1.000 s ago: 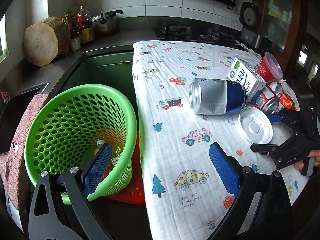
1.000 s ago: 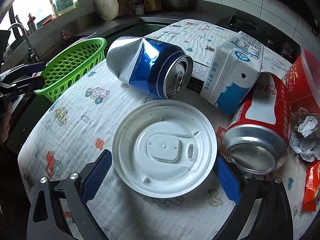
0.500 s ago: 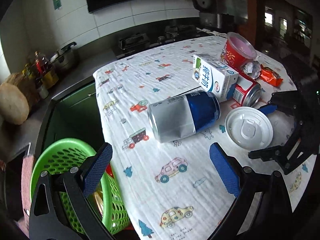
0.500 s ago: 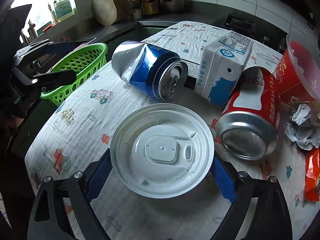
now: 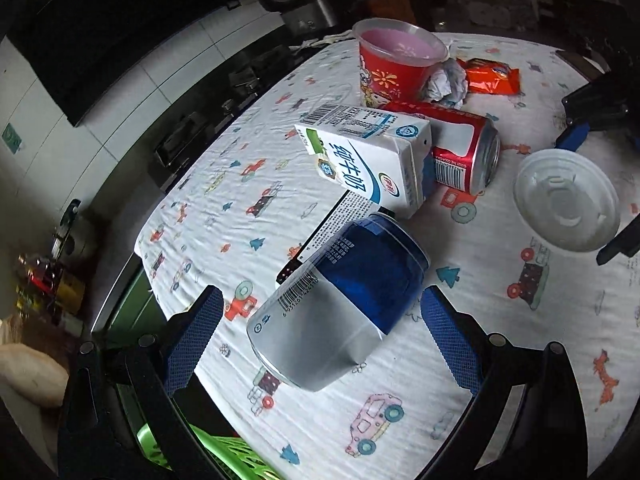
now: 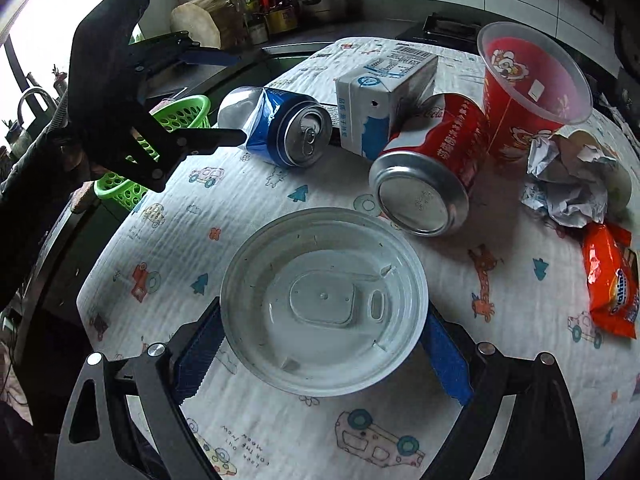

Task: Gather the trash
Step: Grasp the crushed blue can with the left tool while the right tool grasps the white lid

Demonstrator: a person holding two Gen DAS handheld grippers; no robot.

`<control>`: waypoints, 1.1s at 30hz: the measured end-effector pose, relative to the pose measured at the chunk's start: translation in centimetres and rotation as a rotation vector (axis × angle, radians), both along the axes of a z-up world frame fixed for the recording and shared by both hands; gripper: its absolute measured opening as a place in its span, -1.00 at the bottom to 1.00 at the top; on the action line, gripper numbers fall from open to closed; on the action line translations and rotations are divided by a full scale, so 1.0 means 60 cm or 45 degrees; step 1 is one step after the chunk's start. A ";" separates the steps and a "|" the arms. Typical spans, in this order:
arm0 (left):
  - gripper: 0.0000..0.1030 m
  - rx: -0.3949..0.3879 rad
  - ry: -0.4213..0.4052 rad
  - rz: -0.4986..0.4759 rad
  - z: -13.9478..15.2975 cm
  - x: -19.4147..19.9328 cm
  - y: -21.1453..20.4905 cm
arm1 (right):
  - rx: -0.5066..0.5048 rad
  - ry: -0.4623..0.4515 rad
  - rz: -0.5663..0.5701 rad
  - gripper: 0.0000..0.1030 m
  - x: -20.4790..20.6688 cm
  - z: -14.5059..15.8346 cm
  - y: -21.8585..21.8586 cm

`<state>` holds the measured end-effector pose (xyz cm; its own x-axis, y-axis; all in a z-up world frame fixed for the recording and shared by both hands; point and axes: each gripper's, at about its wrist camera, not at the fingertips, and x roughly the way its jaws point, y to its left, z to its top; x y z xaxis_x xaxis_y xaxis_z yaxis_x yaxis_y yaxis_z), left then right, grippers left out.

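From the left wrist, the left gripper (image 5: pixel 322 320) has its fingers spread on either side of the dented blue can (image 5: pixel 340 304), not yet pinching it; the milk carton (image 5: pixel 368 160), red can (image 5: pixel 464 152) and cup (image 5: pixel 396 64) lie uncollected on the worktop (image 5: pixel 460 420).

From the right wrist, the right gripper (image 6: pixel 322 346) has just narrowed its fingers onto the white lid's (image 6: pixel 324 308) rim, while the green basket (image 6: pixel 176 120) waits far left.

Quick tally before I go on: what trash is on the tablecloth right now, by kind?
Drink cans: 2 (blue can, red cola can)
Milk carton: 1
Red plastic cup: 1
White plastic lid: 1
Crumpled paper: 1
Orange snack wrapper: 1
Total: 7
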<state>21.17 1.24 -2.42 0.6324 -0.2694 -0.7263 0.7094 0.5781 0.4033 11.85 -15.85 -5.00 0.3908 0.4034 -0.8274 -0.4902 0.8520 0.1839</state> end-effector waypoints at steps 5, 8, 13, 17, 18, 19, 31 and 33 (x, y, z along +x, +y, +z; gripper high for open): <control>0.90 0.011 0.048 -0.068 -0.010 0.026 -0.004 | 0.020 0.025 -0.019 0.72 0.004 -0.004 -0.005; 0.90 0.005 0.104 -0.106 -0.017 0.037 -0.007 | 0.021 0.033 -0.022 0.72 0.006 -0.005 -0.005; 0.89 0.036 0.200 -0.123 -0.044 0.039 -0.012 | 0.023 0.037 -0.024 0.72 0.007 -0.006 -0.007; 0.87 0.001 0.258 -0.095 -0.050 0.035 -0.011 | 0.025 0.044 -0.023 0.72 0.010 -0.009 -0.010; 0.77 -0.018 0.286 -0.074 -0.051 0.036 -0.011 | 0.022 0.043 -0.022 0.72 0.011 -0.010 -0.010; 0.67 -0.023 0.323 -0.050 -0.053 0.037 -0.012 | 0.022 0.042 -0.021 0.72 0.011 -0.011 -0.010; 0.62 -0.190 0.397 0.169 -0.050 0.029 -0.010 | 0.047 0.002 -0.012 0.72 -0.007 0.004 -0.015; 0.61 -0.231 0.381 0.207 -0.046 0.017 0.000 | 0.055 -0.004 -0.012 0.72 -0.010 0.008 -0.017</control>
